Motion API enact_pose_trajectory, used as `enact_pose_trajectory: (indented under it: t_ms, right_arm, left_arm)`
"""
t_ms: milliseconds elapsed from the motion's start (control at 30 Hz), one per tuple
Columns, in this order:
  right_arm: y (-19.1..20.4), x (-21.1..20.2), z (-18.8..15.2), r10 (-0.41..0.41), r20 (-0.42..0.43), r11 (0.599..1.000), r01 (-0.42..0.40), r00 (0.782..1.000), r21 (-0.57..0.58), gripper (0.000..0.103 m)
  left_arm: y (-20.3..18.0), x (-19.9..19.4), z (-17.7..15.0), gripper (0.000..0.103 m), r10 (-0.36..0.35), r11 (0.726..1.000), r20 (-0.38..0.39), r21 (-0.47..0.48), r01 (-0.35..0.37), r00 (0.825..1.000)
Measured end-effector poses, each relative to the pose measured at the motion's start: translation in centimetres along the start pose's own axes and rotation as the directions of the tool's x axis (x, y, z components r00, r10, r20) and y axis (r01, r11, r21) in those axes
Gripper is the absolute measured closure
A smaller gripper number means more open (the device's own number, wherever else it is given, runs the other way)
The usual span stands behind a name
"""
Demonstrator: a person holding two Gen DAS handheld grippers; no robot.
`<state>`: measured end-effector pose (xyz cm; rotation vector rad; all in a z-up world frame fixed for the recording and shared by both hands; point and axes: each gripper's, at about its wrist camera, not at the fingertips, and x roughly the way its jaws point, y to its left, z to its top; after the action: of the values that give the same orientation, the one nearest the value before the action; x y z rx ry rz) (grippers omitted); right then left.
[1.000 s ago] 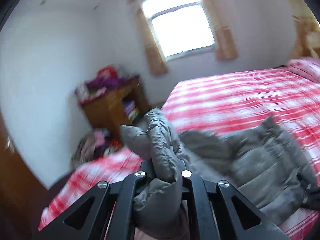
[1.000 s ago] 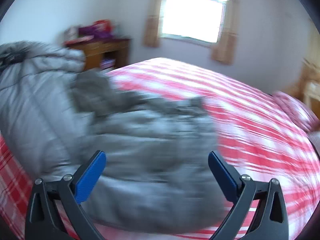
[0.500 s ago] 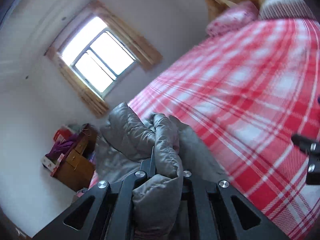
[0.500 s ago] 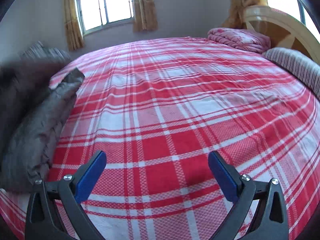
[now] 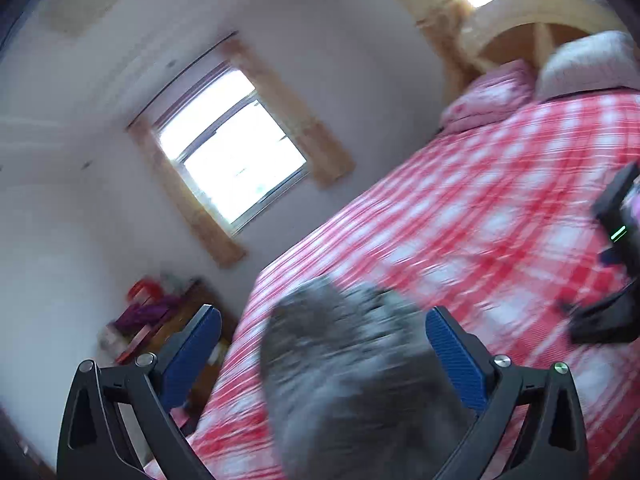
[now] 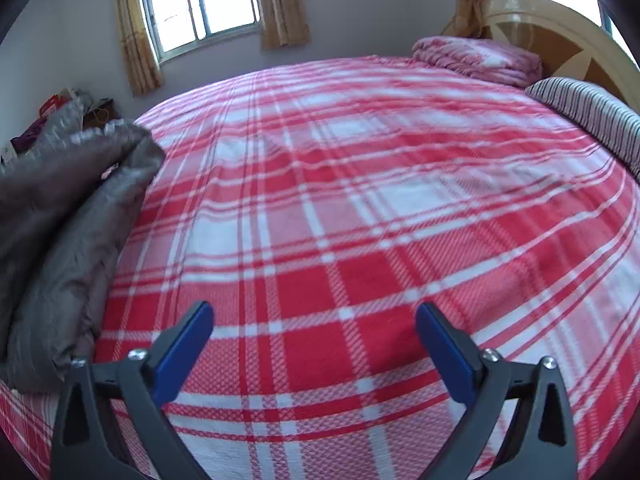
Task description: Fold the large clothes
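**Jaws apart, jacket let go on the bed**

Left gripper (image 5: pixel 320 356) has just been opening; its jaws now stand wide with the grey jacket (image 5: pixel 352 376) between them but unpressed, slumped at the bed's (image 6: pixel 360 208) near-left edge. Right gripper (image 6: pixel 314 344) has eased slightly closed yet hangs empty over bare plaid. Best next: spread the jacket flat before creasing it. Count: one jacket, two grippers, one striped pillow (image 6: pixel 588 112), one folded pink quilt (image 6: pixel 476 60).

Jacket (image 6: pixel 68 216) on bed (image 6: pixel 360 208) left edge; pillows (image 6: pixel 476 58) at headboard.
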<state>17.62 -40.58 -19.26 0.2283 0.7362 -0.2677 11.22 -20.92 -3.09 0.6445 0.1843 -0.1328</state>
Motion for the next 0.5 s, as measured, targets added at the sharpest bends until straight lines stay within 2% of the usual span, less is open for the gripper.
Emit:
enact_pose_trajectory:
  t_ms: [33,67,100,133,233,300,367,433,467,500]
  right_arm:
    - [0.3,-0.5,0.7,-0.008,0.008,1.000,0.008,1.000,-0.016,0.018]
    - [0.7,-1.2,1.7,0.001,0.015,1.000,-0.001,1.000,-0.028,0.020]
    - [1.1,-1.9,2.5,0.012,0.025,0.999,-0.011,1.000,-0.032,0.020]
    - [2.0,-3.0,3.8,0.025,0.049,0.999,-0.023,0.998,-0.047,0.021]
    - [6.5,-6.8,7.8,0.055,0.135,0.989,-0.035,0.989,-0.146,0.021]
    - [10.4,-8.5,10.3,0.108,0.158,0.975,-0.074,0.982,-0.208,0.021]
    - [14.9,-9.2,12.8,0.175,0.141,0.959,-0.136,0.974,-0.249,0.021]
    - [19.5,-8.4,14.8,0.198,0.108,0.947,-0.161,0.974,-0.278,0.024]
    - [20.9,-7.9,15.4,0.206,0.086,0.946,-0.177,0.975,-0.271,0.031]
    - [23.1,-6.9,16.2,0.210,0.051,0.947,-0.190,0.976,-0.260,0.034]
  left_arm:
    - [1.3,0.9,-0.4,0.001,0.034,0.999,-0.026,-0.023,-0.035,0.999]
    - [3.2,2.5,-1.2,0.001,0.094,0.994,-0.081,-0.053,-0.099,0.992]
    - [5.1,4.5,-2.0,0.001,0.157,0.982,-0.157,-0.076,-0.171,0.975]
    - [6.8,6.2,-2.8,0.001,0.192,0.971,-0.221,-0.098,-0.218,0.956]
    - [12.1,11.6,-5.9,0.001,0.257,0.912,-0.414,-0.194,-0.361,0.873]
    - [14.6,14.7,-7.9,0.001,0.271,0.872,-0.513,-0.227,-0.434,0.814]
    - [15.8,17.0,-9.2,0.001,0.252,0.850,-0.571,-0.255,-0.461,0.781]
    - [16.1,18.8,-10.2,0.001,0.220,0.835,-0.610,-0.285,-0.470,0.761]
    - [16.2,19.7,-10.6,0.001,0.193,0.831,-0.625,-0.306,-0.465,0.756]
    - [16.2,20.4,-10.9,0.001,0.163,0.826,-0.636,-0.331,-0.457,0.755]
